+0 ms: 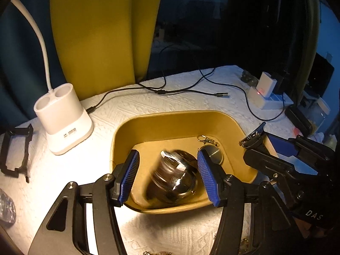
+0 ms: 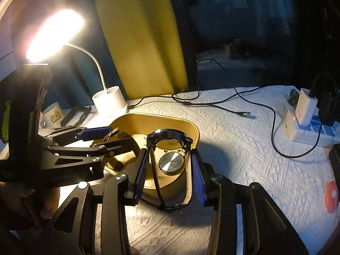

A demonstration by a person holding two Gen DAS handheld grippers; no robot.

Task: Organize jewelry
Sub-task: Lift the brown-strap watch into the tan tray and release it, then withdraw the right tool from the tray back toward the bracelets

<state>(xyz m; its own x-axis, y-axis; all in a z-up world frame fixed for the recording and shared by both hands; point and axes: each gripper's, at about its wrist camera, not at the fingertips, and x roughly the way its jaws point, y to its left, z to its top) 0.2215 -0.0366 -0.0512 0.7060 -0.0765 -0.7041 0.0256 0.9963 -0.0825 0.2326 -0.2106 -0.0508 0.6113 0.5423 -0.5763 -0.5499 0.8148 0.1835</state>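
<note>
While the left wrist view looks down into a mustard-yellow tray [image 1: 170, 116] on the white quilted bench [image 1: 148, 104], the left hand-held gripper [image 1: 169, 176] stands with its blue pads [image 1: 129, 176] spread wide, clear of a blurred silver watch [image 1: 173, 178] that lies on the tray floor between them; nothing is gripped, so I judge this item has just been dropped in. Beside it in the tray rest a round silver pocket watch [image 1: 213, 154] and a gold lobster clasp [image 1: 207, 139] on its chain. Part of the right hand-held gripper [image 1: 254, 137] shows at the tray's right rim, carrying something dark. A white lamp base [image 1: 63, 116] stands left of the tray, and gold pieces [image 1: 153, 252] lie on the cloth at the bottom edge, apparently still to be sorted

From the right wrist view, the right hand-held gripper [image 2: 170, 176] is closed on the band of a black wristwatch [image 2: 170, 137], whose round case hangs forward over the tray's near corner, above the pocket watch [image 2: 171, 162]. The left hand-held gripper [image 2: 102, 137] reaches over the tray's far side, its jaws apart around a pale blurred shape. The step in hand looks like placing this second watch; the next move calls for carrying it further over the tray [image 2: 191, 125], lowering it clear of the pocket watch, and then parting the pads
</note>
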